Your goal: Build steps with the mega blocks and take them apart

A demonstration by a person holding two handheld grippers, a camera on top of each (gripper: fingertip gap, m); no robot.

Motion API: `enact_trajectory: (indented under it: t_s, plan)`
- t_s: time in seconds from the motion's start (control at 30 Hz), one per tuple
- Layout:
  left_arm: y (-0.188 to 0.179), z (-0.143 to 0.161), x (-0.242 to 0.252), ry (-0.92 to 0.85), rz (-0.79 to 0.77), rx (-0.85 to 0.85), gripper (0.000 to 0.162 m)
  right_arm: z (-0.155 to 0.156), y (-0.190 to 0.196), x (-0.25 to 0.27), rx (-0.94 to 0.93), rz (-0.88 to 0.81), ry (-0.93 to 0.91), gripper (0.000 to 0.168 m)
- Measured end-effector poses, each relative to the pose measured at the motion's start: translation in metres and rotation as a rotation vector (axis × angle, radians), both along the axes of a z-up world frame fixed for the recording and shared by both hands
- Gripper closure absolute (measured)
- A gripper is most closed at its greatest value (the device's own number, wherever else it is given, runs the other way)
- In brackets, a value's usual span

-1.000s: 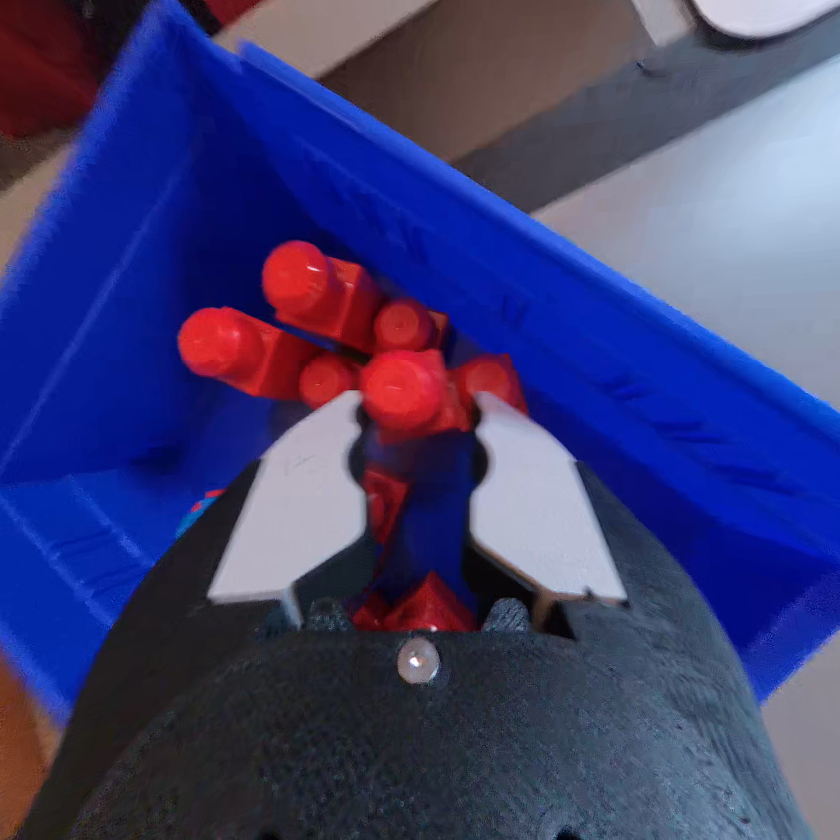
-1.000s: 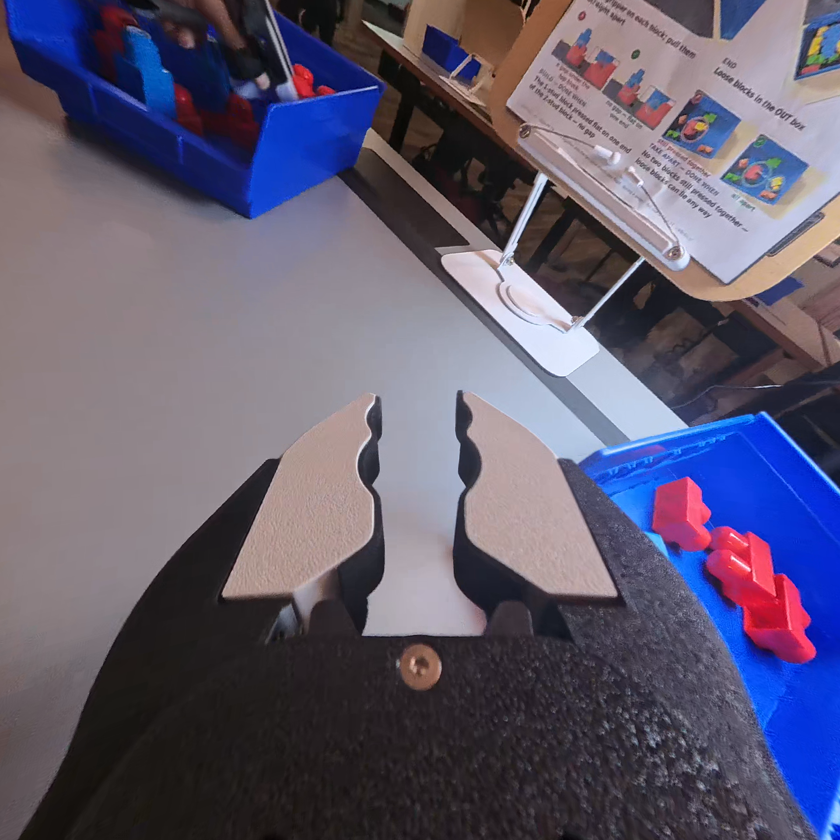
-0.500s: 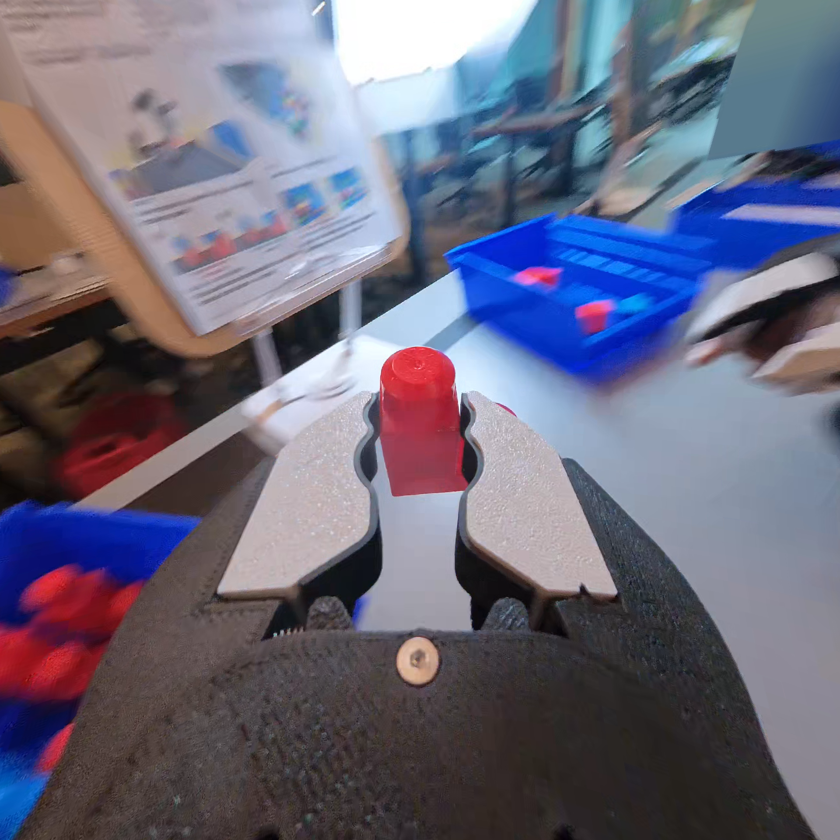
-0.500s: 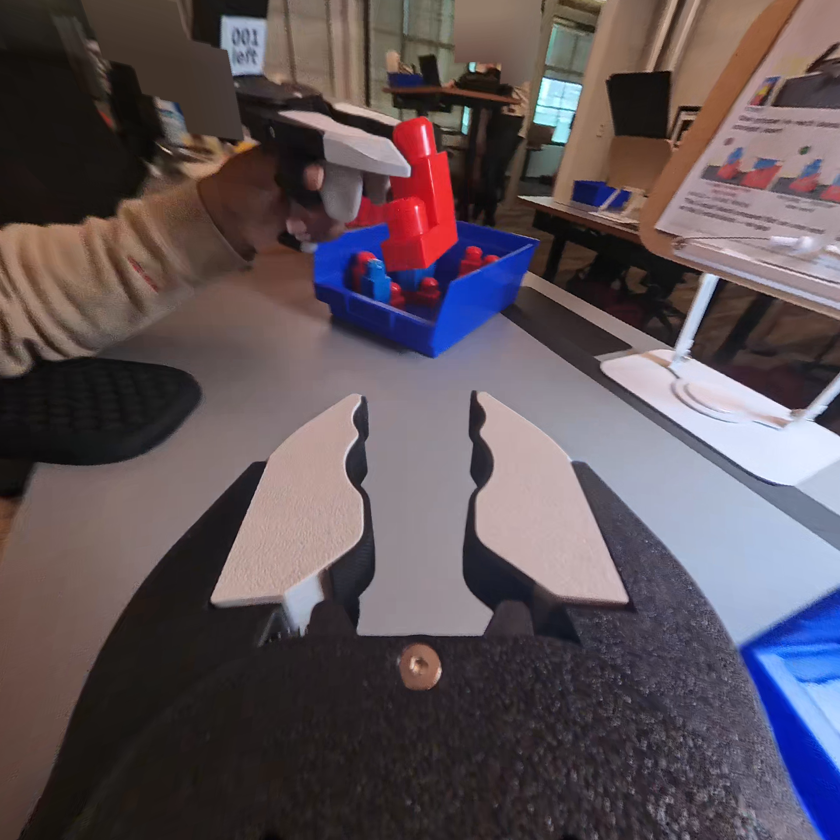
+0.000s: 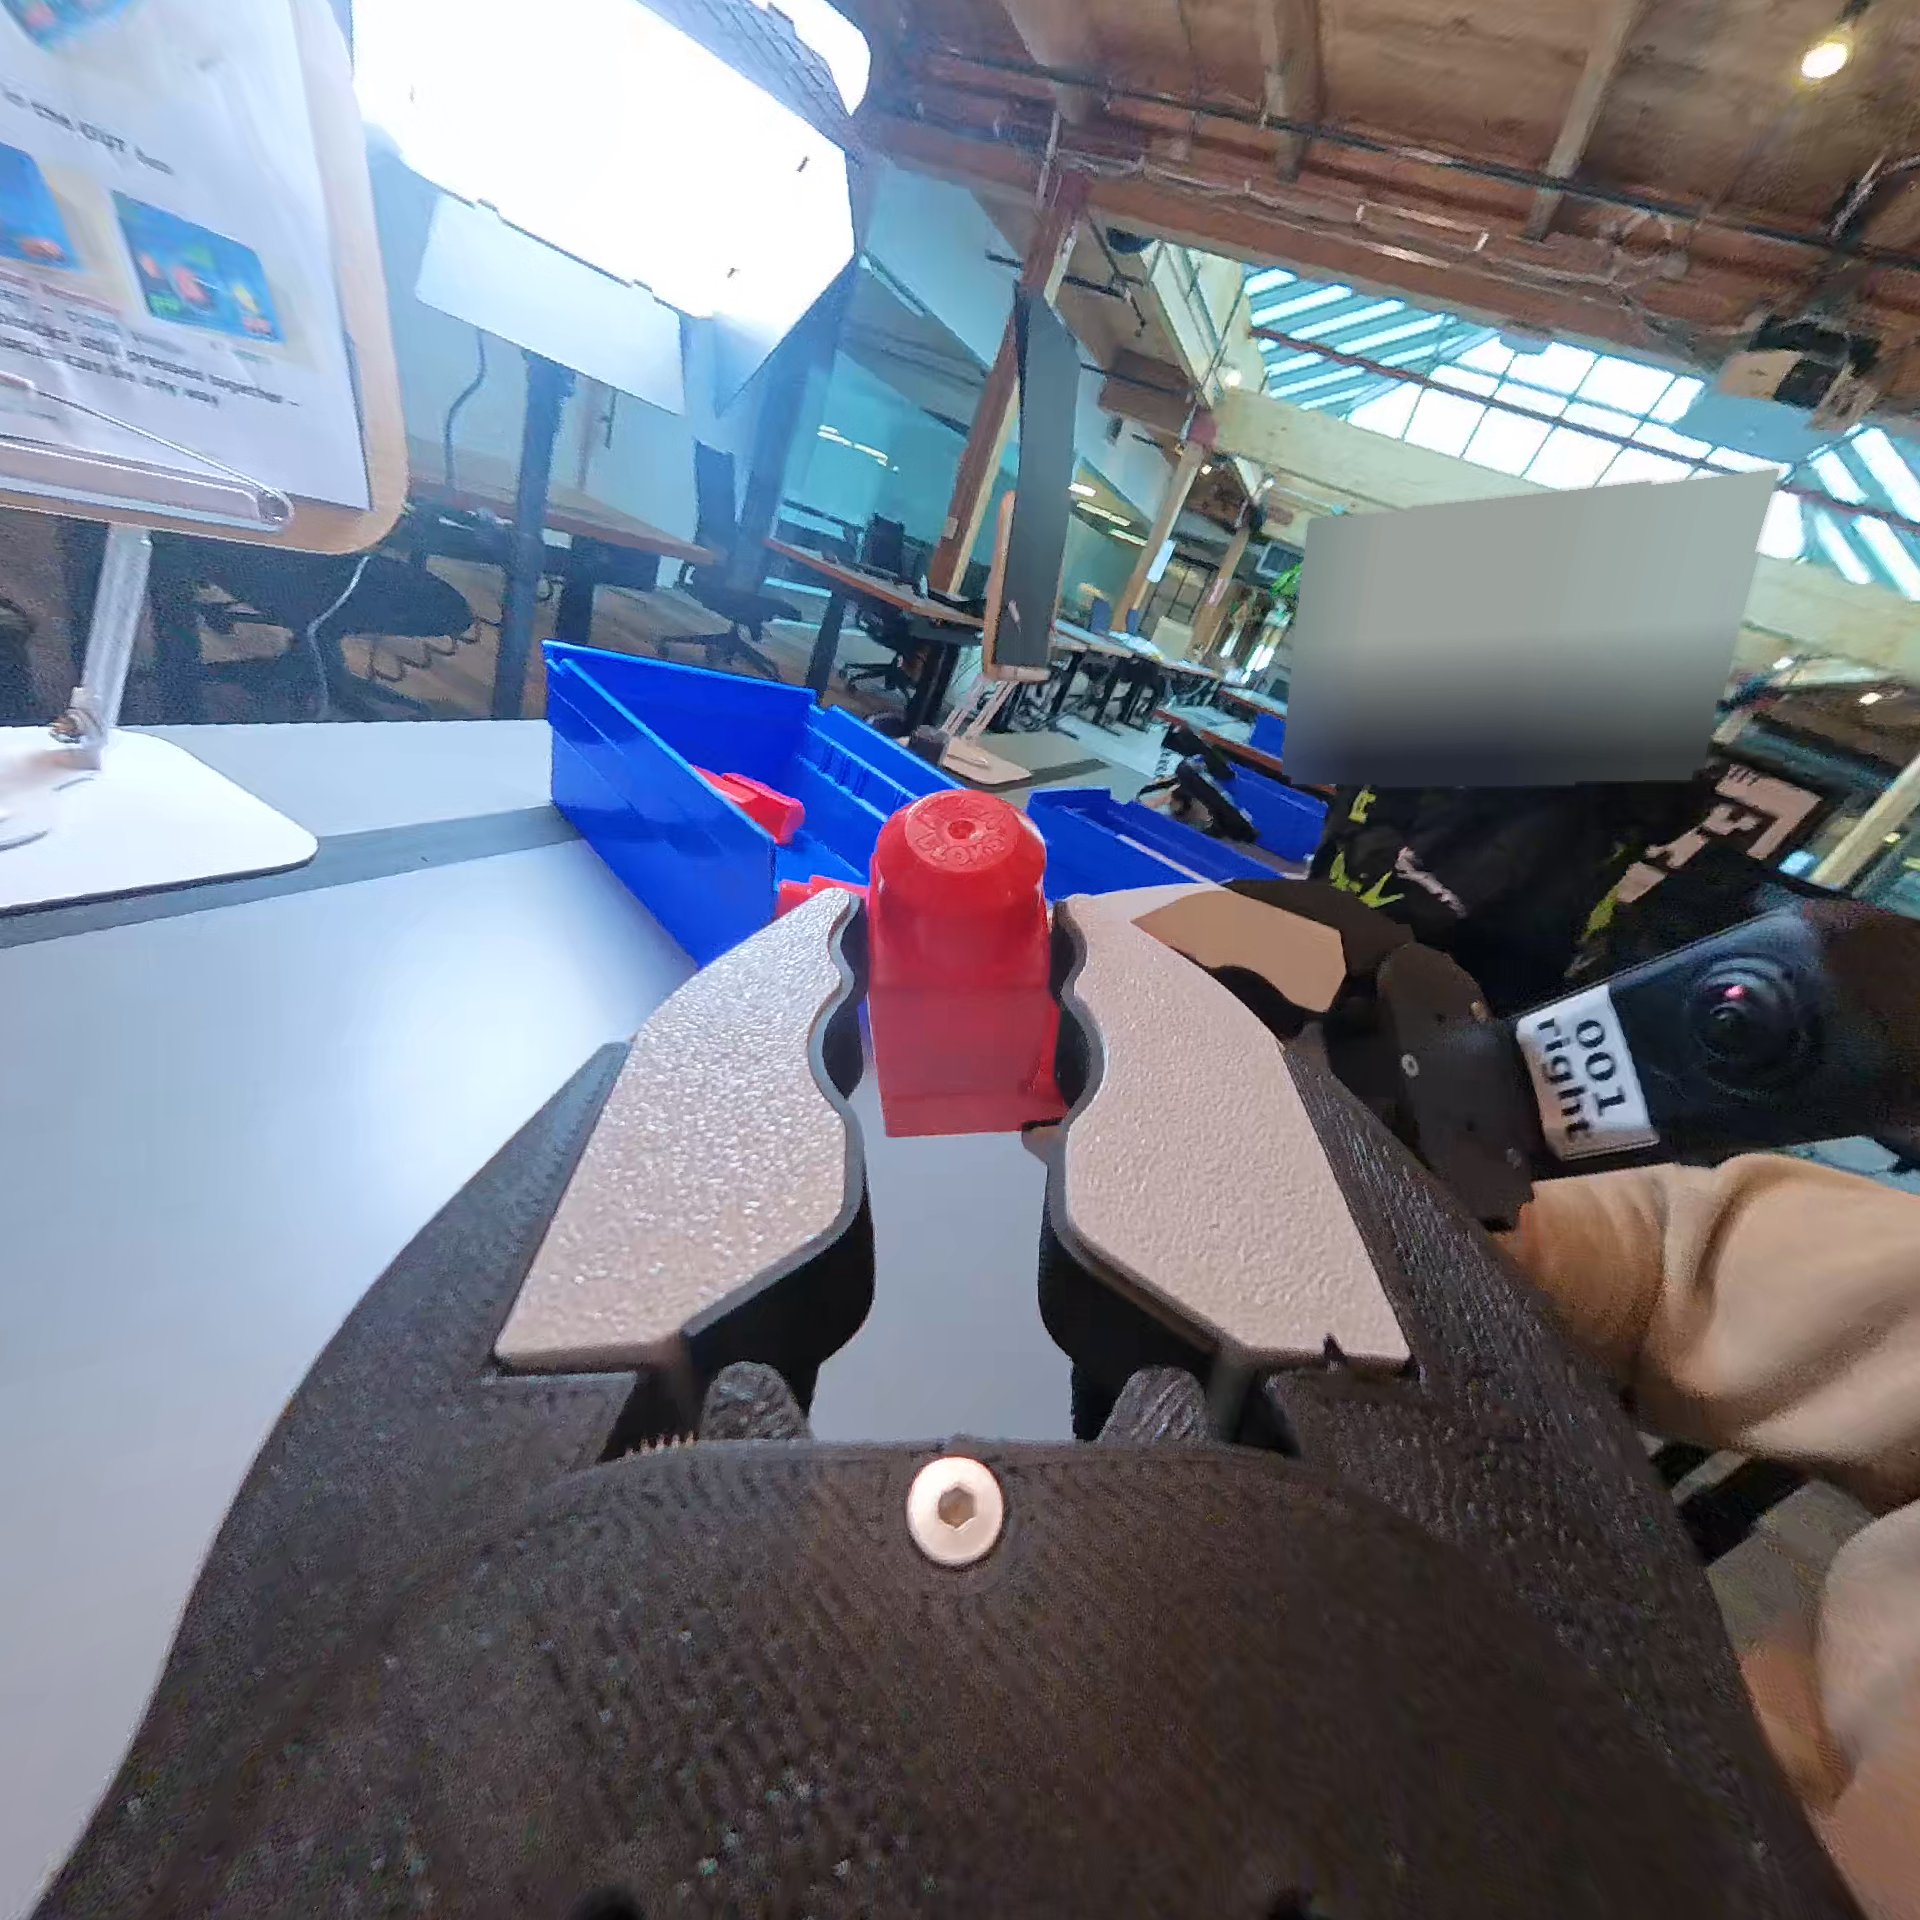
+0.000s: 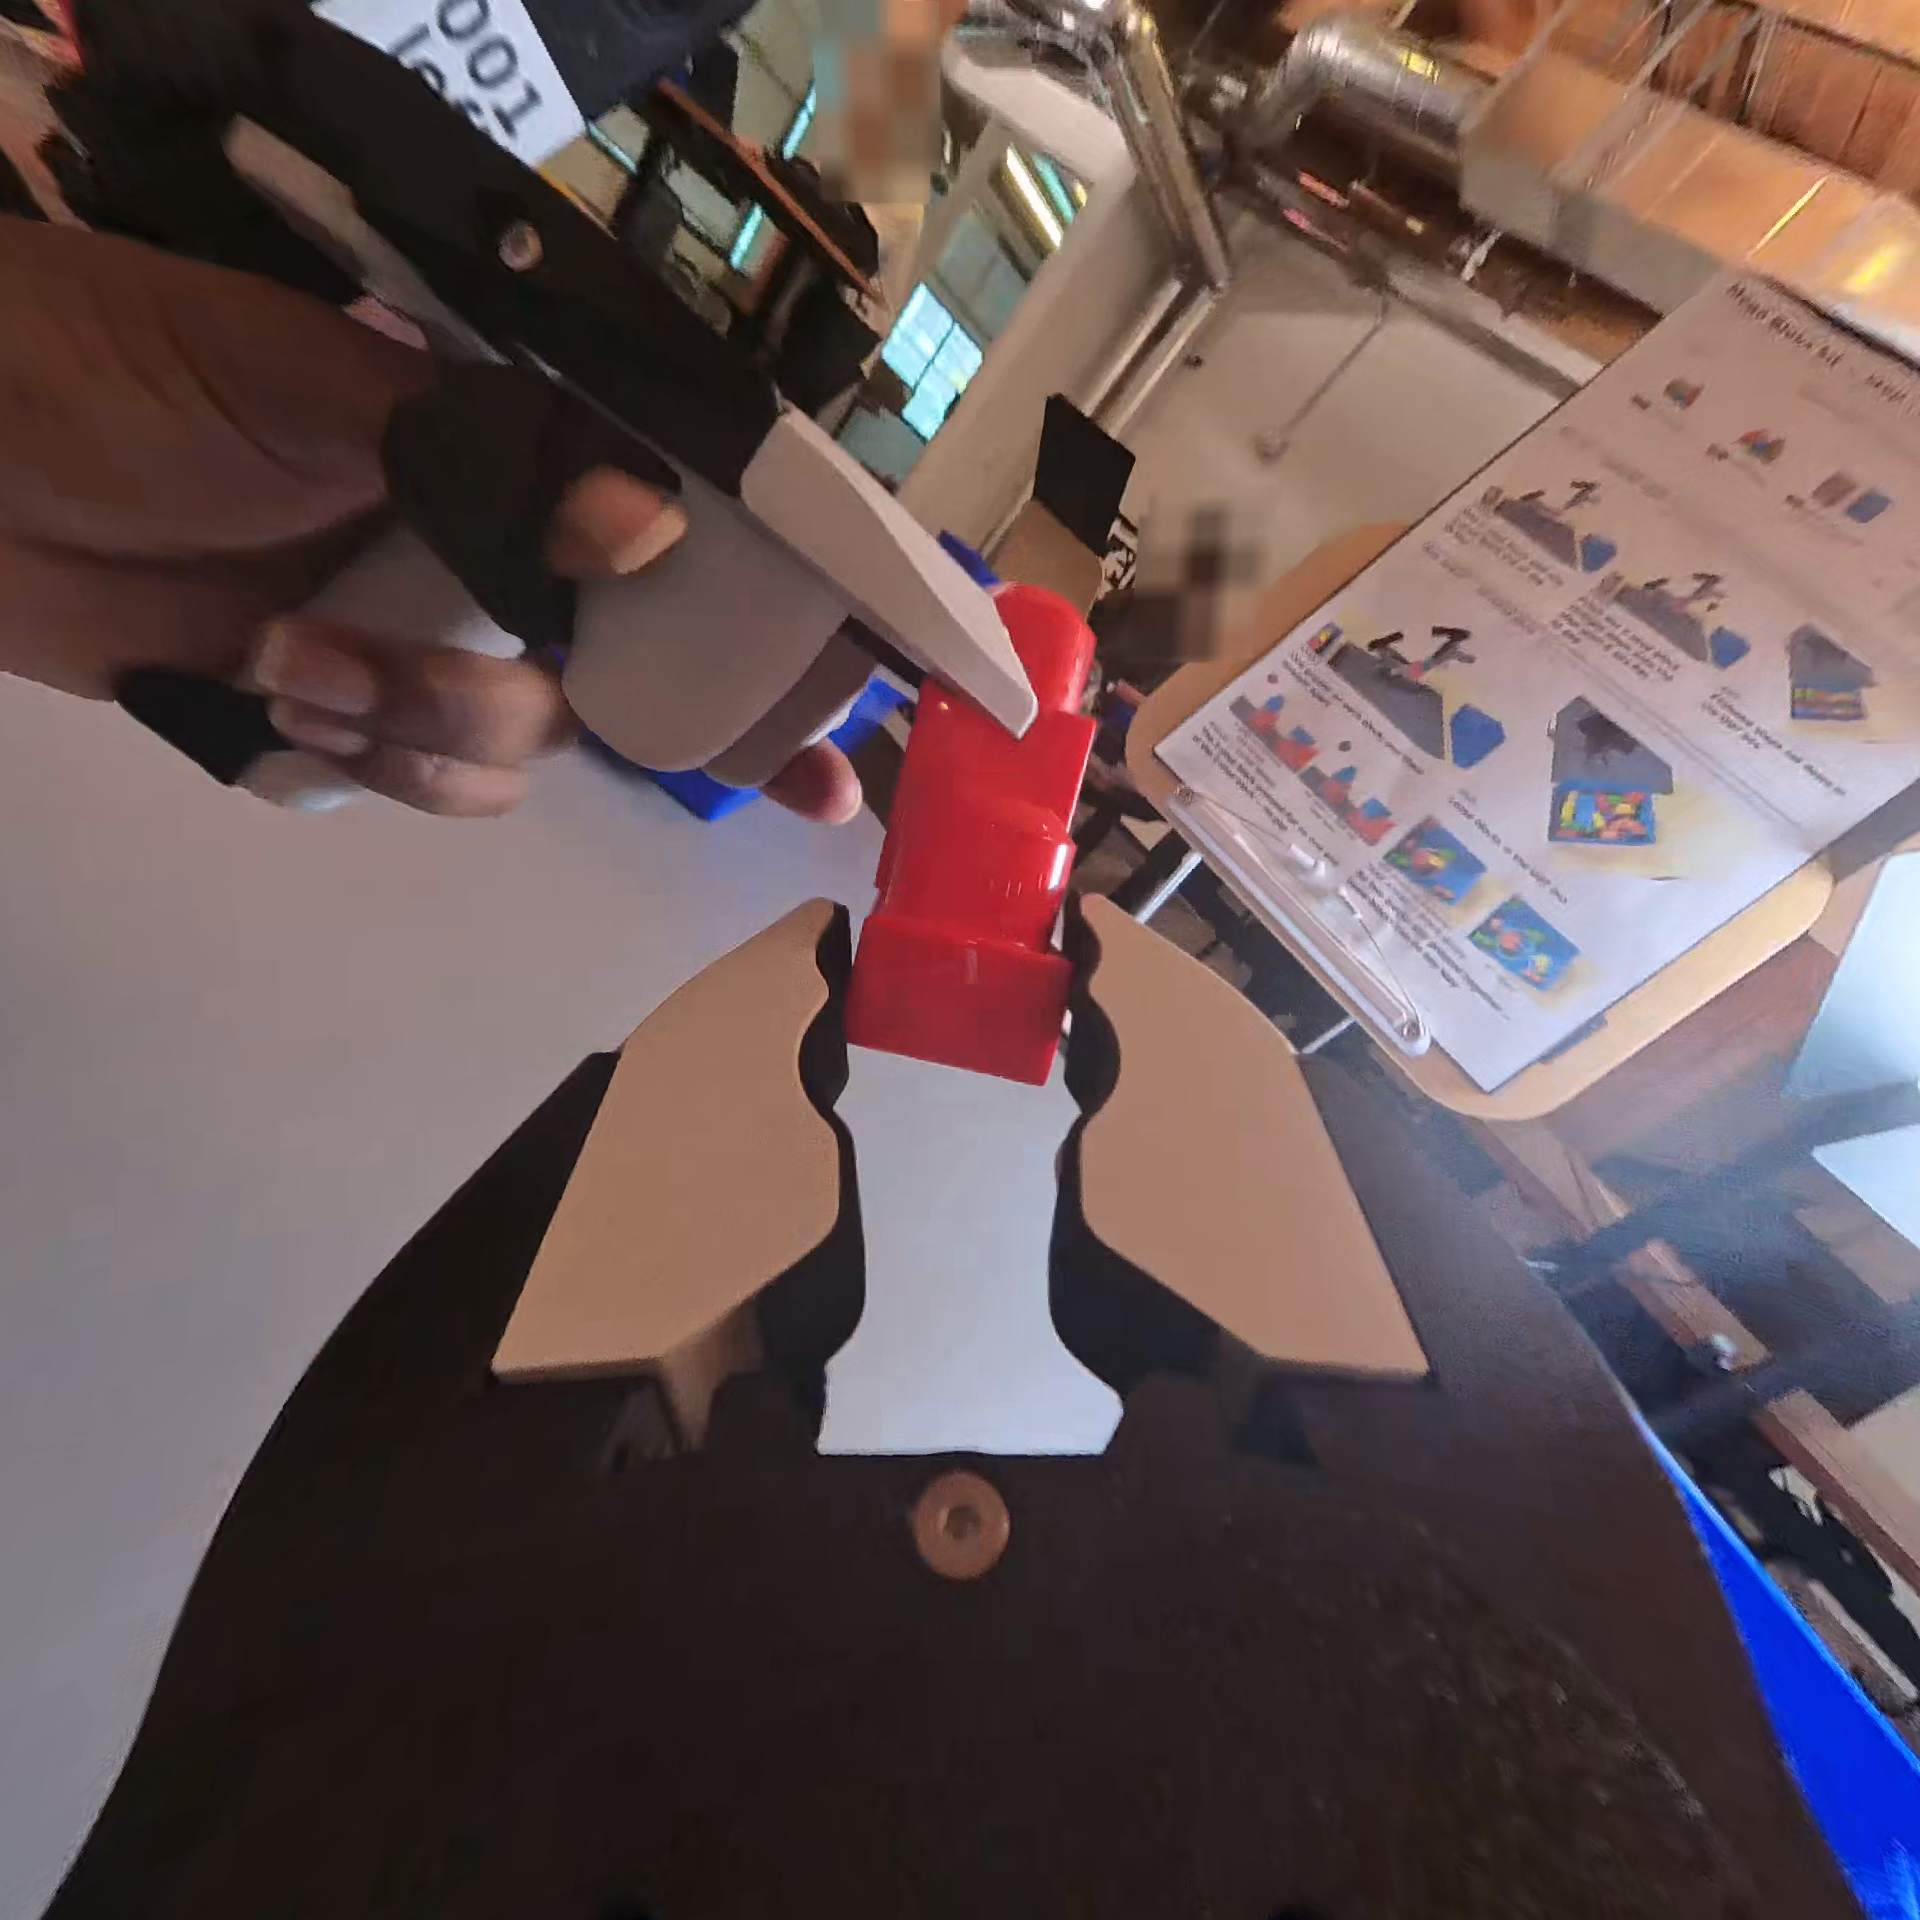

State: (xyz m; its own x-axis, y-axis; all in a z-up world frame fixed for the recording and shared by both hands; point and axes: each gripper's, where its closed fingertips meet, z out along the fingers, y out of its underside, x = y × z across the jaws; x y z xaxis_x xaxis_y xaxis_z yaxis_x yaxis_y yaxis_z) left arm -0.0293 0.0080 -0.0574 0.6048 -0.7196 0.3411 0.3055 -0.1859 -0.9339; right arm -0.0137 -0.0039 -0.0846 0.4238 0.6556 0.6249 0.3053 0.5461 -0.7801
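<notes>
A red mega block stack point(image 6: 977, 831) of stepped pieces is held in the air over the grey table point(image 6: 312, 1039). My left gripper point(image 5: 956, 909) is shut on its top block point(image 5: 956, 997), stud facing the camera. In the right wrist view, one left finger point(image 6: 883, 582) crosses the stack's upper part. My right gripper point(image 6: 956, 914) has its fingertips on both sides of the stack's lowest block and looks shut on it. In the left wrist view the right gripper point(image 5: 1247, 935) comes in from the right, just behind the block.
A blue bin point(image 5: 665, 790) holding red blocks point(image 5: 758, 805) stands on the table beyond the grippers. Another blue bin point(image 6: 717, 800) shows behind the person's hand point(image 6: 416, 707). An instruction board point(image 6: 1558, 727) on a white stand point(image 5: 125, 821) is at the table's far edge. The tips of both grippers are at nearly the same place.
My left gripper lifted the red stack out of the bin and brought it to the middle. My right gripper swung towards it, and its fingertips now flank the lowest block.
</notes>
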Motion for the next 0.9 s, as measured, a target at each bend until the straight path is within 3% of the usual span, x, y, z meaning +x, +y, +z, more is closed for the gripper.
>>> enact_trajectory:
  t_s: [0.23,0.37,0.43,0.67,0.9]
  plan:
    - [-0.001,0.011,-0.008,0.008,0.015,0.054,0.130,-0.016,0.013,-0.001,-0.113,-0.042,-0.068,0.131]
    - [-0.002,0.068,-0.065,-0.118,0.154,0.209,0.130,-0.058,0.031,0.003,-0.224,-0.081,-0.194,0.131]
    - [-0.007,0.075,-0.079,-0.113,0.191,0.243,0.130,-0.060,0.035,0.000,-0.251,-0.073,-0.188,0.131]
    - [0.003,0.050,-0.084,-0.043,0.212,0.212,0.130,-0.053,0.056,0.014,-0.291,-0.122,-0.132,0.130]
    - [0.030,-0.030,-0.057,0.064,0.146,0.035,0.130,-0.018,0.141,0.102,-0.304,-0.399,0.074,0.130]
